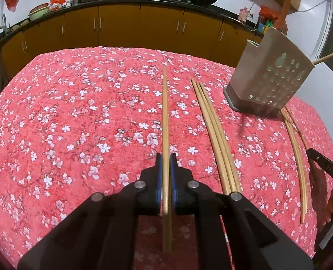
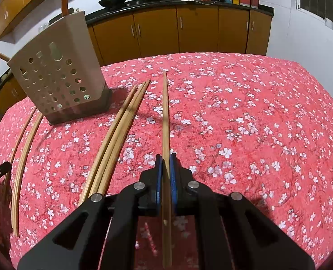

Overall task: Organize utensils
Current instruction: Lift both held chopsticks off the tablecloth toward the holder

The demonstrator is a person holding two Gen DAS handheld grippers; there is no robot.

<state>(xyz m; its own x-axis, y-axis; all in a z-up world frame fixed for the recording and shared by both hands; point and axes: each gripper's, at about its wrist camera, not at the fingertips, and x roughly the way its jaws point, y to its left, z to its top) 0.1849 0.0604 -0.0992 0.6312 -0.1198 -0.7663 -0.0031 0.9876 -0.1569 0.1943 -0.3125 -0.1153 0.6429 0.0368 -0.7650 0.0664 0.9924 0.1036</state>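
My left gripper [image 1: 166, 157] is shut on a wooden chopstick [image 1: 165, 112] that points forward over the table. My right gripper [image 2: 166, 157] is shut on another wooden chopstick [image 2: 165, 112] in the same way. A beige perforated utensil holder [image 1: 267, 78] stands at the far right of the left wrist view and at the left of the right wrist view [image 2: 58, 78], with a chopstick sticking out of its top. Three chopsticks [image 1: 213, 132] lie side by side between the grippers, also shown in the right wrist view [image 2: 114, 139]. Two more chopsticks [image 1: 295, 148] lie in front of the holder.
The table has a red floral cloth [image 1: 76, 112]. Yellow kitchen cabinets [image 1: 121, 27] with a dark counter, woks and bottles stand behind it. Part of the other gripper [image 1: 324, 166] shows at the right edge of the left wrist view.
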